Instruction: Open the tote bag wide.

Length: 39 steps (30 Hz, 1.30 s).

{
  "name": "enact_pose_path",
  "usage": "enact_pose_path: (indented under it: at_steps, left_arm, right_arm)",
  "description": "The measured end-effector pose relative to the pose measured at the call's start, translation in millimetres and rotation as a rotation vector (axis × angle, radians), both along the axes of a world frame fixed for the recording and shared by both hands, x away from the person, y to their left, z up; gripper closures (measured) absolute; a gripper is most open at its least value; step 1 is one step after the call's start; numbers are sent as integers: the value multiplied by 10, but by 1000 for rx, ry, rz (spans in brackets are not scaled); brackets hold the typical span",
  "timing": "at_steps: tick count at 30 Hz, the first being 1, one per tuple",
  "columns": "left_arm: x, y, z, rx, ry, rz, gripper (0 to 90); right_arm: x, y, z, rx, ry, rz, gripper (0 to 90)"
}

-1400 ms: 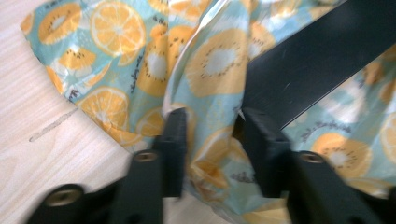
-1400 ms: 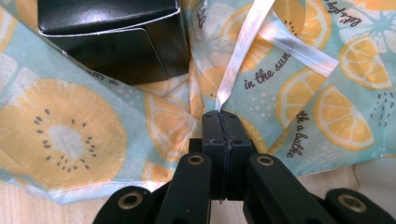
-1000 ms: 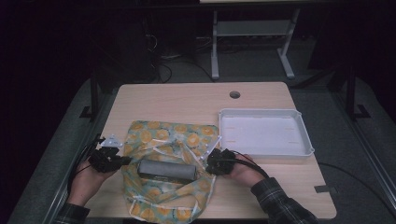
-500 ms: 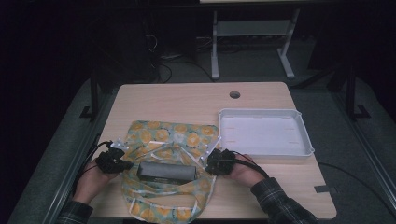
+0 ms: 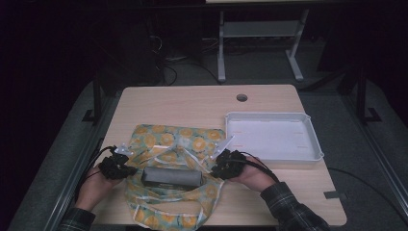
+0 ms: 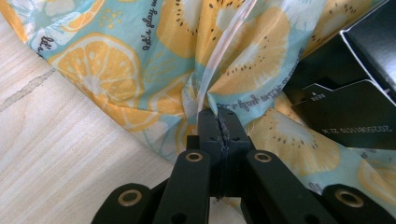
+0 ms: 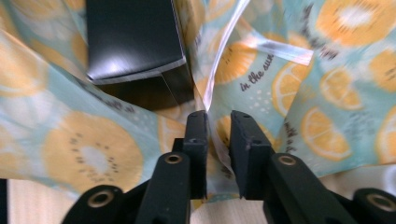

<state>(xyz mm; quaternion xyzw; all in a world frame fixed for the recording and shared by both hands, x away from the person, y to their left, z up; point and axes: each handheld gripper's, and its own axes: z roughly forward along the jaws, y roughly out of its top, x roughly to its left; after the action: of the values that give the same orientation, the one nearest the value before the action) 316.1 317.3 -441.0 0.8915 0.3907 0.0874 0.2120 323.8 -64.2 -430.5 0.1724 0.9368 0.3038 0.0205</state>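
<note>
Fruit-print cloth bag (image 5: pixel 175 180), turquoise with orange slices, spread flat on the desk (image 5: pixel 192 103) near its front edge, left of centre. Dark rectangular box (image 5: pixel 172 177) lying lengthwise on the bag's middle, long side parallel to the front edge.

Left hand-held gripper (image 5: pixel 117 167) at the bag's left side, close to the desk's left edge, held by a hand (image 5: pixel 91 185) coming in from the front. In the left gripper view: left hand-held gripper (image 6: pixel 219 135) with jaws pressed together, clamped on a gathered fold of the bag (image 6: pixel 154 60), a pale translucent strap (image 6: pixel 224 51) rising from the pinch; bare wood of the desk (image 6: pixel 60 154) to the left, black box (image 6: pixel 350 102) with a printed label to the right.

Right hand-held gripper (image 5: pixel 226 163) at the bag's right side, just in front of the tray's near-left corner, held by a hand (image 5: pixel 252 175) with a plaid sleeve (image 5: pixel 293 209). In the right gripper view: right hand-held gripper (image 7: pixel 218 133) with jaws slightly apart, a narrow gap between the pads, bag fabric (image 7: pixel 327 93) and a pale strap (image 7: pixel 224 46) running down into that gap; whether the pads actually grip the cloth, impossible to tell. Box end (image 7: pixel 133 37) lying above left of the jaws, on the cloth.

White shallow tray (image 5: pixel 312 139) on the desk's right half, apart from the bag. Round cable hole (image 5: pixel 242 97) near the far edge.
</note>
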Motion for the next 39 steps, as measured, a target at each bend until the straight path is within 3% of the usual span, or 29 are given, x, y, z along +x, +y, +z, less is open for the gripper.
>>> enact_pose_path:
  at_steps: [8, 9, 18, 25, 27, 34, 39]
  left_arm:
    - [-7, 45, 10, -21, 2, 1, 894]
    - [-8, 50, 14, -21, 2, 0, 894]
    - [-38, 89, 35, -32, 1, 10, 894]
    - [-51, 96, 49, -39, -4, 16, 894]
    - [-58, 103, 48, -45, -11, 20, 894]
    - [-63, 114, 53, -51, -10, 22, 894]
    - [-65, 115, 57, -50, -10, 21, 894]
  right_arm:
    - [-40, -58, 297, 135, -17, -21, 590]
    - [-30, -63, 307, 136, -37, -6, 581]
    - [-86, 18, 554, 217, -63, 3, 472]
    - [-159, 202, 599, 226, -76, 63, 425]
    - [-158, 259, 580, 217, -96, 93, 420]
    - [-178, 502, 501, 201, -80, 141, 422]
    - [-163, 641, 414, 164, -89, 168, 422]
